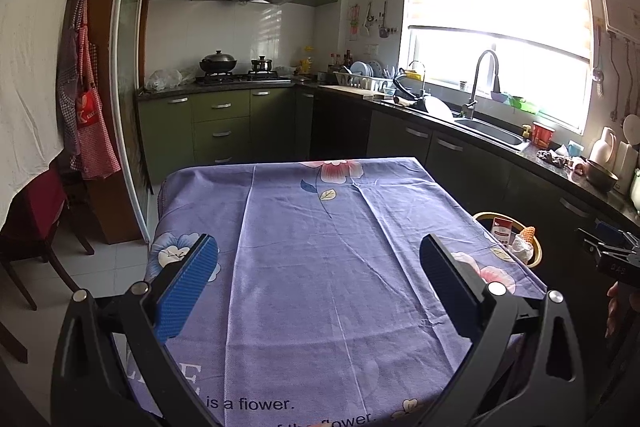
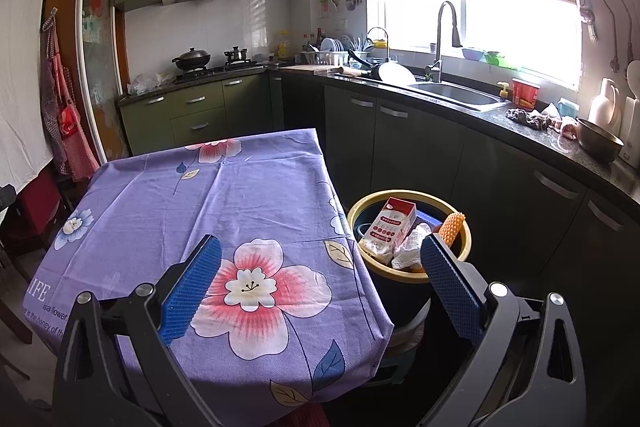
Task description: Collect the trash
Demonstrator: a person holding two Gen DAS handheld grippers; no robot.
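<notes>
I had both sets of tongs released and carrying nothing: the left tongs [image 1: 318, 267] hung over the bare purple cloth of the table [image 1: 304, 227], the right tongs [image 2: 320, 269] over its corner. The trash sat in the yellow-rimmed bin [image 2: 360, 211] just beside that corner: a milk carton [image 2: 390, 227], crumpled paper [image 2: 410, 247], an orange knobbly piece [image 2: 452, 227]. I judged collecting finished.
</notes>
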